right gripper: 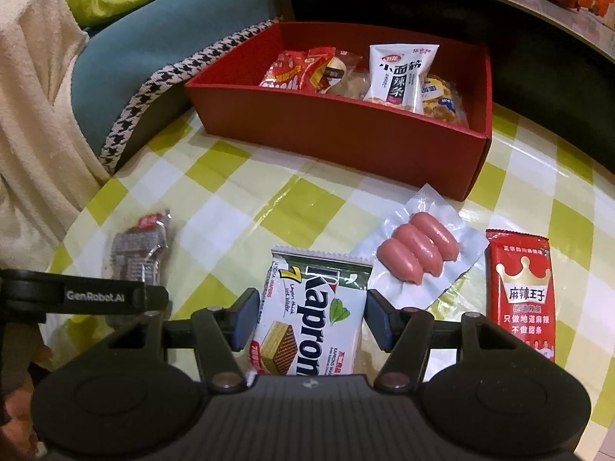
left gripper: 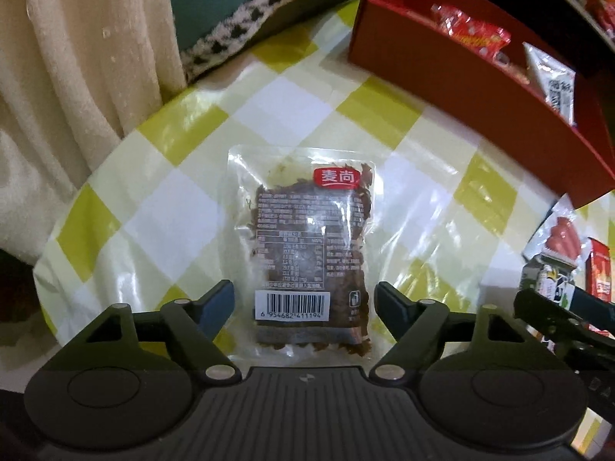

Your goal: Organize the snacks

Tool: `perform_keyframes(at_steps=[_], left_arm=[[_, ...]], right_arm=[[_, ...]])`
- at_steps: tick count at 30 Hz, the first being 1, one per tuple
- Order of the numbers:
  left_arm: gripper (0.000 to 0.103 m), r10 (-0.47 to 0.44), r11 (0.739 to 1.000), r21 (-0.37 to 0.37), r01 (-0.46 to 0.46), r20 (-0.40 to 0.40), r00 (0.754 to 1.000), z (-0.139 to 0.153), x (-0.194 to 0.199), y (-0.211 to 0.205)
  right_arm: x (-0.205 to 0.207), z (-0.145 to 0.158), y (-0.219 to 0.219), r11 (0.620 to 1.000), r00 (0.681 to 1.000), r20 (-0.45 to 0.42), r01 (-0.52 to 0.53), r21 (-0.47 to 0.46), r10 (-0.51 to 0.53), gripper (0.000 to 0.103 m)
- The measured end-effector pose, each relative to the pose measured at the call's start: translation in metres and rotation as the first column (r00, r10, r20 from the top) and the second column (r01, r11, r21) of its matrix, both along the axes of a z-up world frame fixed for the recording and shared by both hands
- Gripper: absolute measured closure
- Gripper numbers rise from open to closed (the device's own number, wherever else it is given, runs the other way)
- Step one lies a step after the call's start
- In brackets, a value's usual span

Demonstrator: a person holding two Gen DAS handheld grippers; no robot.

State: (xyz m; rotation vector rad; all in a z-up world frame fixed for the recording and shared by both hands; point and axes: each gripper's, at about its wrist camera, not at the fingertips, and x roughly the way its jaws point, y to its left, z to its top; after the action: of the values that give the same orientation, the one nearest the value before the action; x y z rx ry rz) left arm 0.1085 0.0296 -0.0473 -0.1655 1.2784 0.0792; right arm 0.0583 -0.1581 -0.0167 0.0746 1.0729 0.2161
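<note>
My left tool [left gripper: 303, 305] sits over the clear jerky packet [left gripper: 307, 246], flat on the checked worktop [left gripper: 161, 207] with its long axis running straight away from me; jaws part-open, straddling its near end, pads clear of both edges. My right tool [right gripper: 309, 320] stands the same way, part-open and gripping nothing, around the wafer pack [right gripper: 311, 315], with the sausage pack [right gripper: 419, 253] just beside and the red spicy-strip packet [right gripper: 521, 292] further right. The red box [right gripper: 346, 130] lies ahead of both, half filled, nothing blocking the path.
</note>
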Motion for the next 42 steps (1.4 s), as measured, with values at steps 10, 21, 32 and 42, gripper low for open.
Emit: perform_keyframes(at_steps=[10,21,32,42], left_arm=[[0.019,-0.018,0.999,-0.028,0.019,0.025,1.000,0.012,0.001,-0.004],[0.019,-0.057,0.998,-0.005,0.057,0.081,0.995,0.025,0.005,-0.018],[0.018,-0.088,0.996,-0.001,0.089,0.131,0.987,0.037,0.009,-0.028],[0.017,-0.111,0.994,-0.002,0.113,0.166,0.980,0.046,0.013,-0.035]], right_arm=[[0.003,0.006,-0.001,1.000,1.000,0.022,0.009,0.012,-0.010,0.032],[0.009,0.009,-0.003,1.000,0.999,0.041,0.031,0.006,-0.031,0.032],[0.014,0.018,-0.009,0.999,0.996,0.065,0.051,0.017,-0.053,0.032],[0.016,0.028,-0.014,0.997,0.993,0.093,0.072,0.039,-0.075,0.032]])
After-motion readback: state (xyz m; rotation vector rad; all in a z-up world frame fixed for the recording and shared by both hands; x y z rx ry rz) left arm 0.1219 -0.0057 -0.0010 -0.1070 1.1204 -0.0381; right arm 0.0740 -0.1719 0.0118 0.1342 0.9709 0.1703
